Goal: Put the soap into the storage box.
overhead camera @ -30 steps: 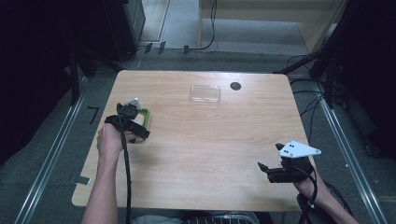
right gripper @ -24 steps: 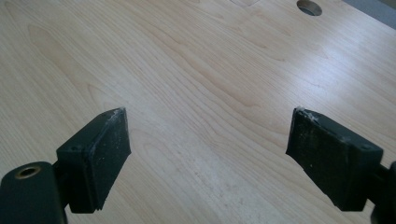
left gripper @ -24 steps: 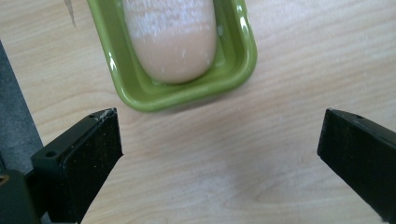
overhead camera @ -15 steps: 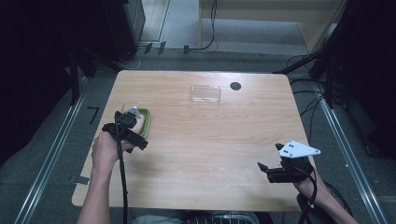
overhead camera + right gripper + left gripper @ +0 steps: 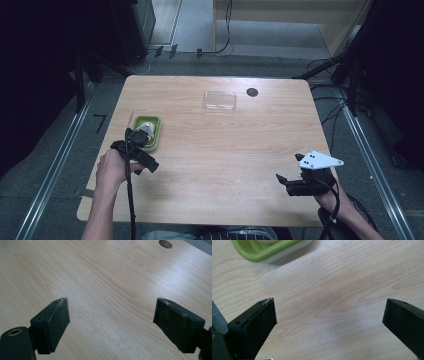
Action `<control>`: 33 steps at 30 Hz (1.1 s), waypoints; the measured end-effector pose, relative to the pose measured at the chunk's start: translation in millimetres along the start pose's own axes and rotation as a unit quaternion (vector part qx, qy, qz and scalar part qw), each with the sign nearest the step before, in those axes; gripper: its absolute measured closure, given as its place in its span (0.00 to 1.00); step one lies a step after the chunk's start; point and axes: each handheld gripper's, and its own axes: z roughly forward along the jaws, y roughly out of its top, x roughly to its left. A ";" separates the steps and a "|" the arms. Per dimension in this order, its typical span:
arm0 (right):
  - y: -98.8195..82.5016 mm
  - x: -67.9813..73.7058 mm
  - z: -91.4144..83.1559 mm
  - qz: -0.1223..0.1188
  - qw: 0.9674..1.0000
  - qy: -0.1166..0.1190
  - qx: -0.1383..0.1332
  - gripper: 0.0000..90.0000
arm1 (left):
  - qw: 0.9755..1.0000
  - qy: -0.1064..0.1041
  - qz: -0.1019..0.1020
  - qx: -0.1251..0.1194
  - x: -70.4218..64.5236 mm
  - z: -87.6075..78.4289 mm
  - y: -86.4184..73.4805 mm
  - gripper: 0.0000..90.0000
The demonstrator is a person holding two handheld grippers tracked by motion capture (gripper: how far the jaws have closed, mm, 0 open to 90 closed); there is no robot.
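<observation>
Jaws of both grippers stood spread wide over bare wood, holding nothing. The left gripper (image 5: 150,165) hovered just beside the green tray (image 5: 156,134) near the table's (image 5: 225,150) left edge; the right gripper (image 5: 282,181) sat near the right front corner. Between them lay open table. A clear lid (image 5: 219,100) rested near the far edge.
</observation>
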 end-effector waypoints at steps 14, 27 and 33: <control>0.1 0.2 -0.1 -0.001 1.000 0.000 0.001 0.15 | 1.000 -0.004 0.013 0.026 -11.3 7.5 -20.7 0.00; 0.2 0.5 0.0 -0.003 1.000 0.000 0.002 0.15 | 0.999 -0.006 0.018 0.046 -20.5 21.0 -41.2 0.00; -0.3 0.4 0.0 -0.001 1.000 0.000 0.003 0.15 | 0.999 -0.006 0.015 0.031 -24.7 23.2 -51.8 0.00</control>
